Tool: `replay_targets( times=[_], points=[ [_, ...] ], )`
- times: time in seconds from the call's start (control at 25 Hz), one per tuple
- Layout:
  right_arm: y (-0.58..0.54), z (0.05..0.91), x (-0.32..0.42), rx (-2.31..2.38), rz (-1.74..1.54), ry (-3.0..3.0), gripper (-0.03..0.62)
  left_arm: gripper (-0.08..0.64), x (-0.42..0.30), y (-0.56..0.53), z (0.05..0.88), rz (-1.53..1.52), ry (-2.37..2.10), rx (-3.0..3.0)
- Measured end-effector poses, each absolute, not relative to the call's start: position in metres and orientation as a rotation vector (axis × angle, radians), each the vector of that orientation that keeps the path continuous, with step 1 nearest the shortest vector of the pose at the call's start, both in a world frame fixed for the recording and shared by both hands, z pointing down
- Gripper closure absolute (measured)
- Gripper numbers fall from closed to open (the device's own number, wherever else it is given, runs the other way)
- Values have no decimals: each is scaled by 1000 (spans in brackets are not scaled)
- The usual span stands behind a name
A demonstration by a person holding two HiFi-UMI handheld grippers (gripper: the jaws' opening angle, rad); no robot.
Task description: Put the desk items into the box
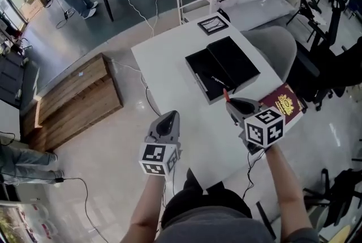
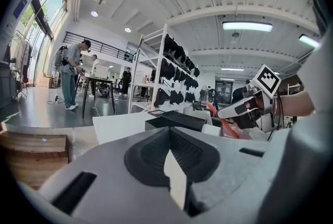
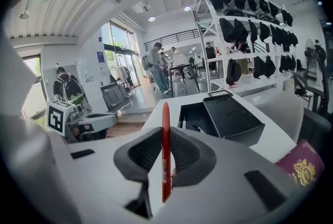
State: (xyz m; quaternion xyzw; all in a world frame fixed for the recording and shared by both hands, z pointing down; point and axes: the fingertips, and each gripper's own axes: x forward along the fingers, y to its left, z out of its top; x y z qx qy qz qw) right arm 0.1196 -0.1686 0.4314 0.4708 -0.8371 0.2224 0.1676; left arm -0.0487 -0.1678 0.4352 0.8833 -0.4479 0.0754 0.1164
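Two grippers sit low in my head view, at the white table's (image 1: 169, 72) lower edge. My right gripper (image 1: 231, 102) is clenched on a red pen (image 3: 165, 150) that stands upright between its pads. My left gripper (image 1: 168, 118) is closed on nothing. Above them, right of centre, is the open black box (image 1: 195, 73), with its lid (image 1: 235, 61) touching its right side. A maroon booklet (image 1: 285, 105) lies at the right.

Pen (image 3: 165, 150): smooth glossy red plastic. Box (image 1: 195, 61): matt black, card-like. Table (image 1: 164, 66): smooth, matt white. Booklet (image 1: 285, 105): maroon cover, shiny gold stamp. Bench (image 1: 76, 95): rough bare wood.
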Motion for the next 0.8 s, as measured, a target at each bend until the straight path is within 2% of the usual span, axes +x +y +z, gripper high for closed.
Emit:
replay_targets(
  times=[0.8],
  points=[
    [-256,412,108,1590,705,-2349,537,554,-55,-215,431,227,-1213,2680]
  ],
)
